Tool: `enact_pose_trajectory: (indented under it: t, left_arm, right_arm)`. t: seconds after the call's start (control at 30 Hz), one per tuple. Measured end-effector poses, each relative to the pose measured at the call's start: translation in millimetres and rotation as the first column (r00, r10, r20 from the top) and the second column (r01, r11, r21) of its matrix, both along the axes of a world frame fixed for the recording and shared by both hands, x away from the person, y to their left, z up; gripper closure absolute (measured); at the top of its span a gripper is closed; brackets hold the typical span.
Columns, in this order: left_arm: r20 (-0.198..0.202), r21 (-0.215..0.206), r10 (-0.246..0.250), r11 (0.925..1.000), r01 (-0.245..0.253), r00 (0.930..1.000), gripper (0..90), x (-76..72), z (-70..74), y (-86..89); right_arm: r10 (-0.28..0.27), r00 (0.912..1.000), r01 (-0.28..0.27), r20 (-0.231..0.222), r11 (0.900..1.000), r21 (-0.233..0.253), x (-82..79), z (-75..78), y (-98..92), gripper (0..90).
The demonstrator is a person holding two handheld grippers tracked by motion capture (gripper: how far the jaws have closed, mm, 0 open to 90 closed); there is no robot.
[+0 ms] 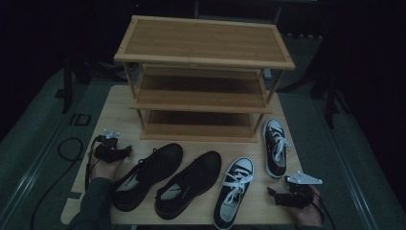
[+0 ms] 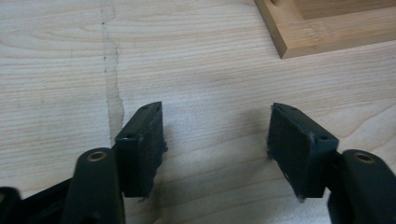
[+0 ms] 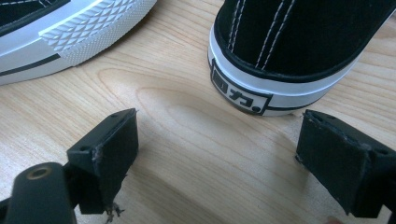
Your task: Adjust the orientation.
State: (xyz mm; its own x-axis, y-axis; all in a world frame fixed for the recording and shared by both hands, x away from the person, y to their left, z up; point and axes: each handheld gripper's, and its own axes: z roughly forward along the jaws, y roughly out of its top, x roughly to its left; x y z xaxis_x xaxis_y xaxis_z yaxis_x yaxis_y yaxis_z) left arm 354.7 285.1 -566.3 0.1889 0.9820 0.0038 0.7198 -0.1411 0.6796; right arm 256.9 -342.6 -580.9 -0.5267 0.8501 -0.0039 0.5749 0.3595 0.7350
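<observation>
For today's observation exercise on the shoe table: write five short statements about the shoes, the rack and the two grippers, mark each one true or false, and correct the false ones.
1. Four shoes lie on the table in front of the wooden rack. True.
2. The rack's shelves hold a pair of shoes. False: no shoes are on its shelves.
3. The left gripper is shut on a shoelace. False: it is open over bare wood.
4. The right gripper is open, facing the heel of a black-and-white sneaker. True.
5. The two all-black shoes, and, lie to the right of the sneakers. False: they lie to the left.
</observation>
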Motion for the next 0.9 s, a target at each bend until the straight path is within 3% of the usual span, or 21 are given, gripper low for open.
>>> enact_pose_trajectory:
  t: [0.17, 0.27, 0.4, 0.6, 0.9]
  left_arm:
    - [-0.011, 0.002, -0.016, 0.9999, 0.016, 0.9998, 43.6, -0.5, 1.5, 1.3]
    - [-0.063, 0.014, -0.042, 0.999, 0.043, 0.9972, 48.5, 0.2, 6.8, 2.0]
    - [-0.071, -0.002, -0.055, 0.9985, 0.055, 0.9959, 50.5, -2.0, 8.5, 2.6]
    - [-0.068, -0.041, -0.098, 0.9946, 0.095, 0.9929, 52.2, -5.5, 16.9, 2.9]
    - [-0.018, -0.09, -0.14, 0.9863, 0.138, 0.99, 53.4, -12.3, 45.5, 5.6]
  right_arm:
    - [0.0, 1.0, 0.0, 0.0, 1.0, 0.0, 0.1, 0.0, -0.1, 12.4]
    - [0.0, 1.0, 0.0, 0.0, 1.0, 0.0, 0.1, 0.0, -0.1, 12.3]
    - [0.0, 1.0, 0.0, 0.0, 1.0, 0.0, 0.0, 0.0, 0.0, 12.3]
    - [0.001, 1.0, -0.001, 0.0, 1.0, 0.0, 0.1, 0.0, 0.0, 12.3]
    - [0.002, 1.0, -0.002, 0.0, 1.0, 0.0, 0.3, 0.0, -0.1, 12.3]
